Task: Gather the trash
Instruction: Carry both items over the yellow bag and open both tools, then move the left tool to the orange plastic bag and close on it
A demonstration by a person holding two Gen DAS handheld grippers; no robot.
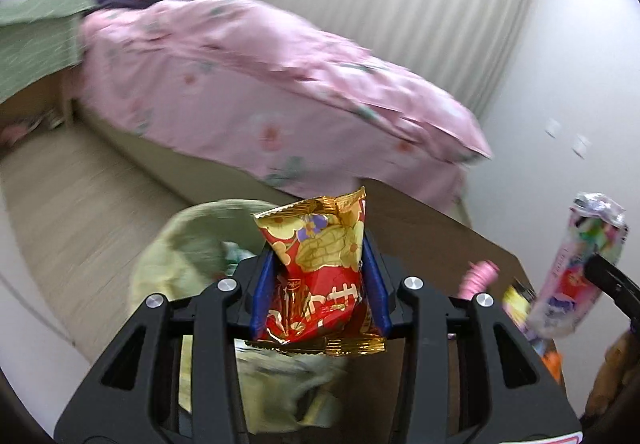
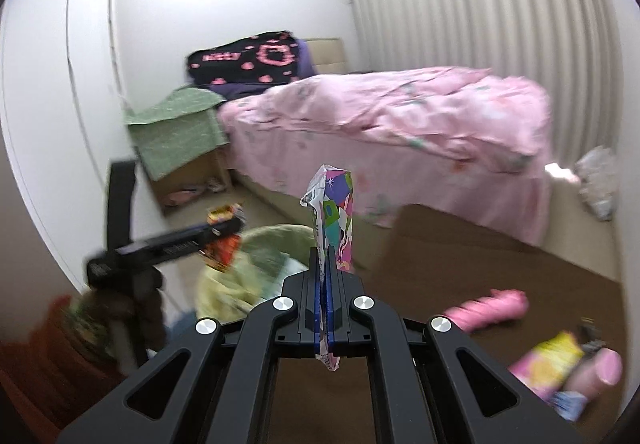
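The left tool (image 1: 320, 276) is gripping a red and gold snack packet (image 1: 320, 276) between its blue pads (image 1: 262, 296). The packet is standing upright, its long axis running along the fingers, its torn gold top pointing away from the camera and its crimped gold bottom edge hanging behind the pads. It is hanging just above a pale green bag (image 1: 188, 244), whose open mouth is showing to the left of and beneath the tool.

The right tool (image 2: 326, 284) is clamped on a thin pink and purple wrapper (image 2: 332, 212), its pads pressed nearly together. The wrapper is standing upright too, seen edge-on, its crumpled top pointing forward and a short tail sticking out behind the pads. In the left wrist view the same wrapper (image 1: 580, 268) is appearing at the right, tilted slightly to the left.

In the right wrist view the green bag (image 2: 256, 264) is sitting to the left, beside the brown counter (image 2: 500, 256). A pink roll (image 2: 488, 308), a yellow and pink packet (image 2: 548, 364) and a pink cylinder (image 2: 596, 372) are lying on the counter at the right, well apart from both tools. Beyond the counter's far edge a bed with a pink quilt (image 2: 400, 116) is filling the room, with a strip of bare floor (image 1: 88, 180) alongside it.
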